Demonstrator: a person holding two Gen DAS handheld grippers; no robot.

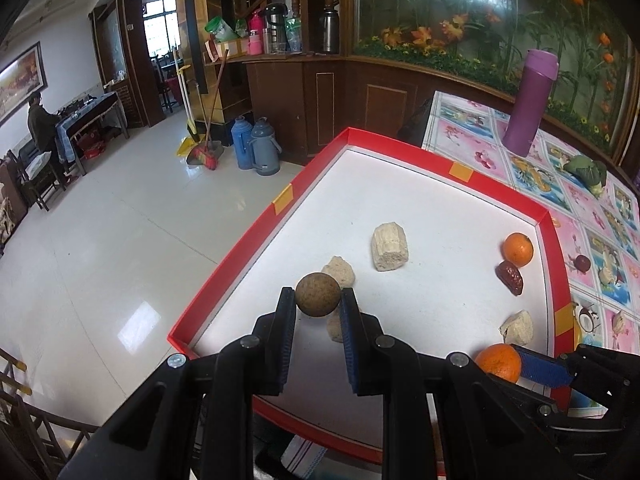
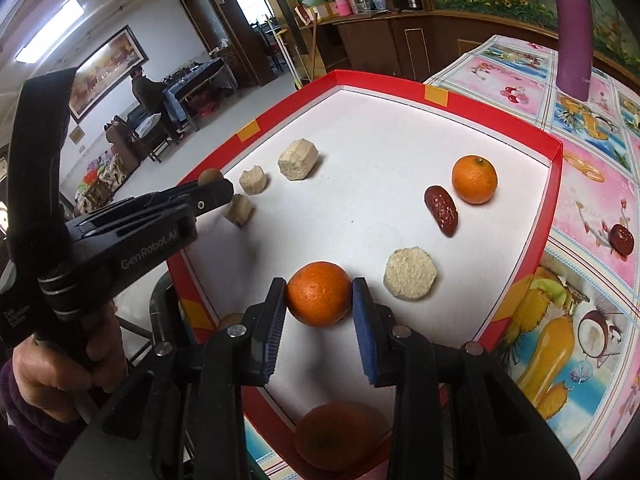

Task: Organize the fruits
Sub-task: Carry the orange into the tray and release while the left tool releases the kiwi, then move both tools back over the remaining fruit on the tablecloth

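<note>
A red-rimmed white tray (image 1: 546, 220) (image 2: 556, 152) sits on a flowery tablecloth. My left gripper (image 1: 318, 300) is shut on a round brown fruit (image 1: 318, 294) above the tray's left side; that fruit (image 2: 211, 177) also peeks out past the left gripper (image 2: 208, 192) in the right wrist view. My right gripper (image 2: 319, 294) is shut on an orange (image 2: 319, 299) near the tray's front edge, and the orange (image 1: 499, 362) shows in the left wrist view too. In the tray lie a second orange (image 2: 474, 179) (image 1: 518, 249), a red date (image 2: 441, 210) (image 1: 510, 277) and several beige chunks (image 2: 409, 279) (image 1: 389, 246).
A purple flask (image 1: 528, 102) (image 2: 573, 28) stands on the cloth behind the tray. Another date (image 2: 621, 239) (image 1: 582, 263) and a green vegetable (image 1: 586, 170) lie on the cloth to the right. A dim orange shape (image 2: 336, 436) lies at the tray's near edge. A person stands far left.
</note>
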